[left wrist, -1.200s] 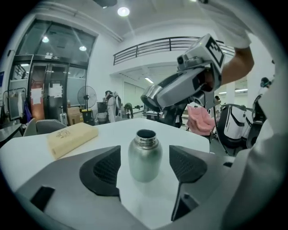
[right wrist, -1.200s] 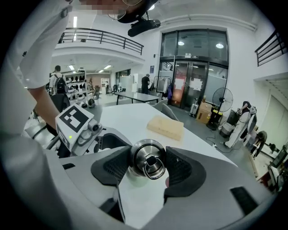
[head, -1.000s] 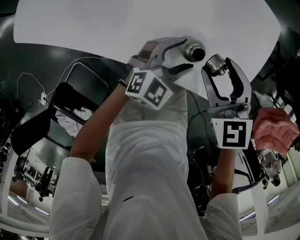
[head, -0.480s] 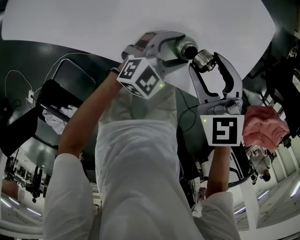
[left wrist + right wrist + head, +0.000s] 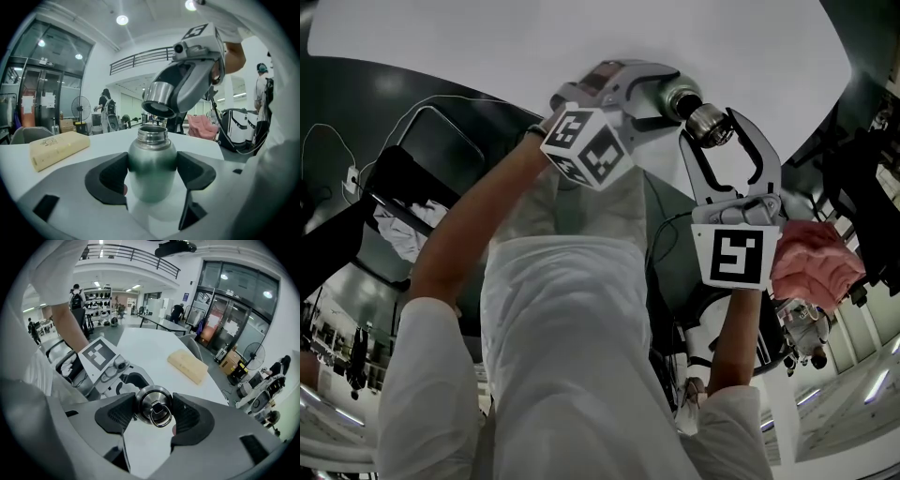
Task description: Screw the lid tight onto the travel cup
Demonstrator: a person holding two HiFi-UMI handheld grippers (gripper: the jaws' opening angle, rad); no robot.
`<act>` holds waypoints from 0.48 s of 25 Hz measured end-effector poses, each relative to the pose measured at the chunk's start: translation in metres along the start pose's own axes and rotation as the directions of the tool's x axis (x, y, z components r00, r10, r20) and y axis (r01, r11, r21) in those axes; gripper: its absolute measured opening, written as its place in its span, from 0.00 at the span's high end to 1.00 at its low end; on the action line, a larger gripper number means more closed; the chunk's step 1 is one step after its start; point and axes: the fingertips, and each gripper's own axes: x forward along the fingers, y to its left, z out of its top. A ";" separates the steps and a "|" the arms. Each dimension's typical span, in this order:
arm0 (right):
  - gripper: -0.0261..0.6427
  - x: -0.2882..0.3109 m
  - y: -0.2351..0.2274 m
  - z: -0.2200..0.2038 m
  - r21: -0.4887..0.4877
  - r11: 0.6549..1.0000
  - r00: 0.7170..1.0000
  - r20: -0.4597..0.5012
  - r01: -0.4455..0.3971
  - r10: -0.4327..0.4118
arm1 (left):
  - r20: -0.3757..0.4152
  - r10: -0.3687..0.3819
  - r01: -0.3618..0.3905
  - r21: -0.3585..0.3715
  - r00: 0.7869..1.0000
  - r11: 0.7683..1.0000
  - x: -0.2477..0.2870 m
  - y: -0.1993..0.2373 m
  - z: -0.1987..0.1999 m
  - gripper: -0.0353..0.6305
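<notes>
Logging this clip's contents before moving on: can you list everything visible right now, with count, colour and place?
travel cup: one, steel-grey, mouth open, between the left jaws
lid: one, steel with ring, between the right jaws, just above the cup's mouth, not touching
block: one, tan, lying on table
table: one, white, under the grippers
pink seat: one, off the table
left gripper: grey, shut on cup
right gripper: grey, shut on lid
arms: two, white sleeves

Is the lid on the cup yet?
Not yet. The lid hangs just above the cup; a gap shows between them.
</notes>
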 end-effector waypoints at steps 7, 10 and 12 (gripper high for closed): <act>0.60 0.007 0.005 0.004 -0.146 0.988 0.996 -0.084 -0.044 0.032 | 0.002 -0.002 0.002 -0.001 1.000 1.000 -0.001 0.000 0.000 0.47; 0.60 0.011 0.004 0.007 -0.226 0.971 0.993 -0.107 -0.076 0.053 | 0.004 -0.004 0.004 0.000 1.000 1.000 0.000 0.000 0.000 0.47; 0.60 0.015 0.005 0.007 -0.278 0.955 0.990 -0.125 -0.103 0.070 | 0.005 -0.005 0.005 0.001 1.000 1.000 0.000 -0.001 0.000 0.47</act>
